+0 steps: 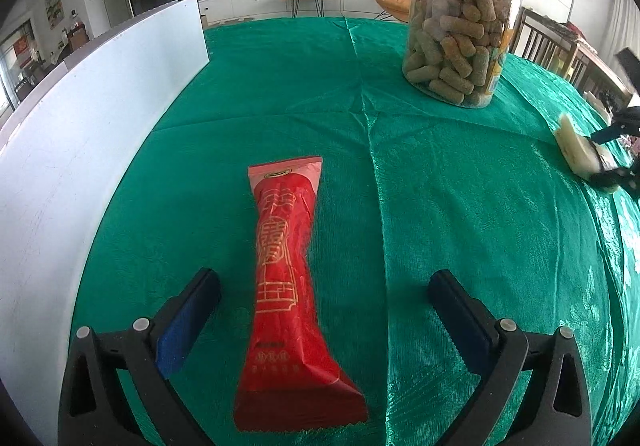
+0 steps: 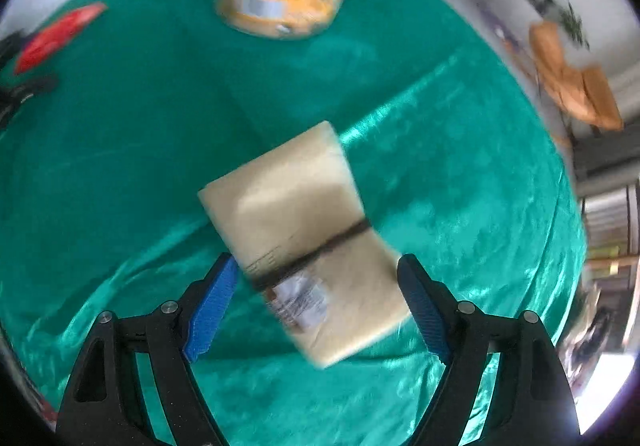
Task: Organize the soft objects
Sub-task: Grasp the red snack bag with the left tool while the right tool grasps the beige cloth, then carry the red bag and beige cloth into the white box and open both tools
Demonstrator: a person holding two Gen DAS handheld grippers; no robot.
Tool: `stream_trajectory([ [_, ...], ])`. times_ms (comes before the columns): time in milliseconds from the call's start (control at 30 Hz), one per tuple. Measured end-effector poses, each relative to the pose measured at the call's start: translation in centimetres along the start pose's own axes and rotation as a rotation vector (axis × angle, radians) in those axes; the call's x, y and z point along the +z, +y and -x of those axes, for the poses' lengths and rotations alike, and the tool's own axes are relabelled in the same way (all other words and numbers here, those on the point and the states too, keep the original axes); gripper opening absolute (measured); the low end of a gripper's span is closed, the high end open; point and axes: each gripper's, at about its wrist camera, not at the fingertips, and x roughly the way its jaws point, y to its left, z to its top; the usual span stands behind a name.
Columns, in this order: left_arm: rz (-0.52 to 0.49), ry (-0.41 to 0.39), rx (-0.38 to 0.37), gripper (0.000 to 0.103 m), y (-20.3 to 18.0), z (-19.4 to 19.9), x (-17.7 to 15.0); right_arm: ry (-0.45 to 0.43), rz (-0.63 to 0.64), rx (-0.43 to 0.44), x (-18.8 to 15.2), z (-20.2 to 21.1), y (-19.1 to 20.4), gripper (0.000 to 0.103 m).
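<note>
Left gripper (image 1: 320, 306) gapes around the untouched red foil snack packet (image 1: 290, 286). Right gripper (image 2: 316, 286) straddles the cream plastic-wrapped tissue pack (image 2: 296, 230), grip unclear. Sorting looks barely begun.

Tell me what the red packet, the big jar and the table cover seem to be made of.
Red packet: probably thin plastic film, slightly glossy, creased, with crimped ends.
Big jar: clear plastic, probably; the snack sticks show through its wall.
Table cover: green woven fabric with a satin-like sheen; it shows fold lines and wrinkles.

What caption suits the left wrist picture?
Open left gripper straddles a red packet on a green cloth, snack jar behind.
</note>
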Motion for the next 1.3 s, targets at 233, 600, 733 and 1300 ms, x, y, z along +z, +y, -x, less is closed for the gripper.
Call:
stream_trajectory([
  [233, -0.074, 0.060, -0.048, 0.103, 0.2, 0.1, 0.3, -0.073, -0.444, 0.129, -2.7, 1.1, -2.2, 0.050],
  [600, -0.044, 0.128, -0.101, 0.073, 2.0, 0.9, 1.0, -0.116, -0.585, 0.131, -3.3, 2.9, -0.9, 0.046],
  [733, -0.051, 0.111, -0.034, 0.015, 1.6, 0.7, 2.1, -0.122, -0.607, 0.113, -2.4, 3.4, -1.7, 0.046],
  [1300, 0.169, -0.123, -0.129, 0.013, 7.3, 10.9, 16.8, -0.370, -0.838, 0.243, 7.4, 15.6, -9.7, 0.041],
])
